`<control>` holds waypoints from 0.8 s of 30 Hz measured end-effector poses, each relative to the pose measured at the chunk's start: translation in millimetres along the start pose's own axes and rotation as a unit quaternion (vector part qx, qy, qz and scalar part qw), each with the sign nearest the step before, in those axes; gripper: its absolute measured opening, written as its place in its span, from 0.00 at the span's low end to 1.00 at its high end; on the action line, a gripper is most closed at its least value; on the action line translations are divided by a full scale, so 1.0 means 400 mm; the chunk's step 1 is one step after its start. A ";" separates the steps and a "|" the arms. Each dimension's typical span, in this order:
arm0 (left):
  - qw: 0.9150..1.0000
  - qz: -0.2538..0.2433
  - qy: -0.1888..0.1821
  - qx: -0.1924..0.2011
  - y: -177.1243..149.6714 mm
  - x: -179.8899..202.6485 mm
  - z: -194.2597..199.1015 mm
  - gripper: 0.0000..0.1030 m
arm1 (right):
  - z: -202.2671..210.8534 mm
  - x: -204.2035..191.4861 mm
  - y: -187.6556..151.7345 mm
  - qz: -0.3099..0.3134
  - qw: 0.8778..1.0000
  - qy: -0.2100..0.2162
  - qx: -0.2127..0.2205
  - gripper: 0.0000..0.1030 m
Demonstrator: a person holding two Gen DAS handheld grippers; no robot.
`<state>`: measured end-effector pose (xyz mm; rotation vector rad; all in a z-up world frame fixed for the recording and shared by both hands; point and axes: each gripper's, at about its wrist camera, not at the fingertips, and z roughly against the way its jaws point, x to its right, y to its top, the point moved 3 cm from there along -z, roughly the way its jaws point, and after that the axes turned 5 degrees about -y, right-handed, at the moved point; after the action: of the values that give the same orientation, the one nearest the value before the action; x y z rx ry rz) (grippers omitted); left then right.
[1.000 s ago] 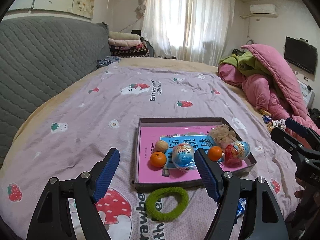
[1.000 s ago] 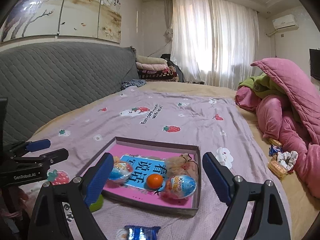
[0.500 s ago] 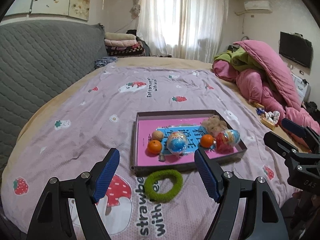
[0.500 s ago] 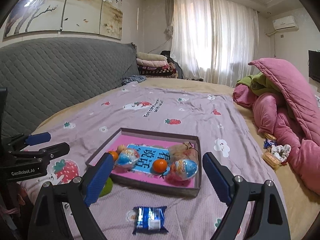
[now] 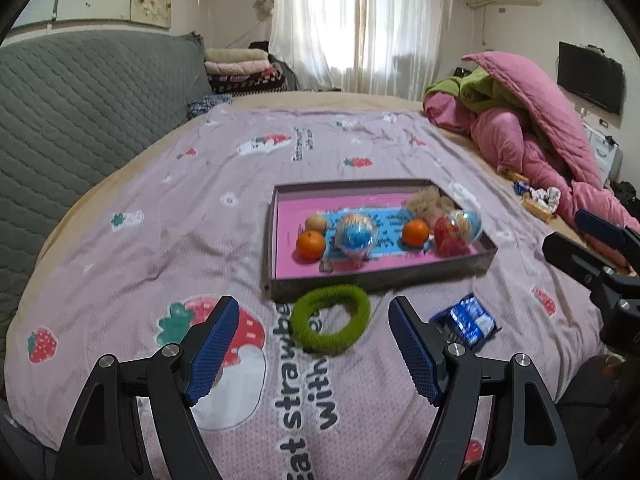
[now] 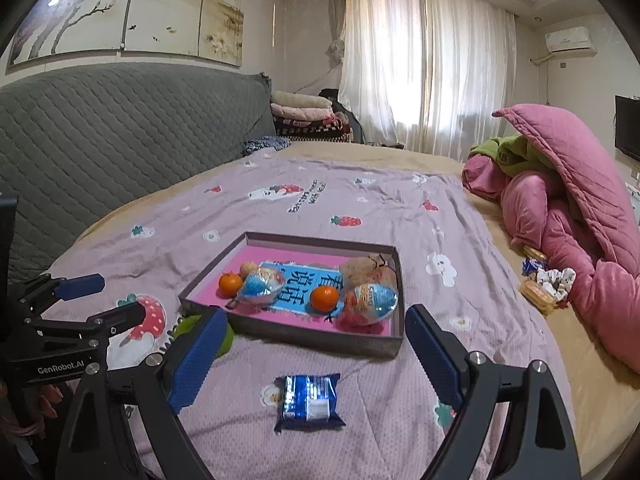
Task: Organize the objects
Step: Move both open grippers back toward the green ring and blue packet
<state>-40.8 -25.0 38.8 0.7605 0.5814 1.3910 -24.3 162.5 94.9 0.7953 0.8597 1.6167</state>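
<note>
Pale purple strawberry-print bedding [image 5: 168, 220] lies under both tools. Left gripper [image 5: 312, 344] has its fingers spread wide, gripping nothing, with the green ring [image 5: 330, 319] lying between and just beyond their tips. Right gripper [image 6: 312, 354] is likewise spread and empty above the blue snack packet [image 6: 308, 402]. Beyond both sits the tray [image 6: 304, 336] holding oranges and toy eggs.

Soft daylight enters through the curtained window [image 5: 362, 24] far ahead of each hand-held gripper, slightly overexposed there. Shadows on the bed [image 6: 400, 208] are faint. Fisheye edges bend and darken; mild blur throughout.
</note>
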 end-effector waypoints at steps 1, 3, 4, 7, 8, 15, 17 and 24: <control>1.000 0.001 -0.002 -0.003 -0.006 -0.001 -0.002 0.76 | -0.001 -0.001 -0.004 0.001 1.000 -0.001 -0.002 0.88; 1.000 0.002 -0.005 -0.010 -0.019 -0.002 -0.009 0.76 | 0.000 -0.004 -0.013 0.002 1.000 -0.001 -0.004 0.88; 1.000 0.000 -0.006 -0.013 -0.024 0.000 -0.011 0.76 | -0.001 -0.006 -0.018 0.003 1.000 0.000 -0.006 0.88; 1.000 -0.005 -0.008 -0.018 -0.030 0.007 -0.014 0.76 | -0.002 -0.007 -0.029 0.004 1.000 0.001 -0.011 0.88; 1.000 -0.006 -0.007 -0.017 -0.030 0.010 -0.013 0.76 | -0.002 -0.008 -0.032 0.005 1.000 0.003 -0.012 0.88; 0.999 -0.009 -0.001 -0.031 -0.051 0.014 -0.020 0.76 | -0.017 -0.011 -0.066 0.010 0.999 0.004 -0.031 0.88; 0.999 -0.009 -0.005 -0.039 -0.066 0.017 -0.027 0.76 | -0.026 -0.012 -0.079 0.010 0.999 0.004 -0.039 0.88; 0.998 -0.003 -0.015 -0.066 -0.108 0.025 -0.062 0.76 | -0.058 -0.020 -0.126 0.013 0.998 0.003 -0.069 0.88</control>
<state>-30.5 -12.5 -9.5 0.6713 0.4645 1.3954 -17.6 159.1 39.1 0.7059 0.7361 1.6825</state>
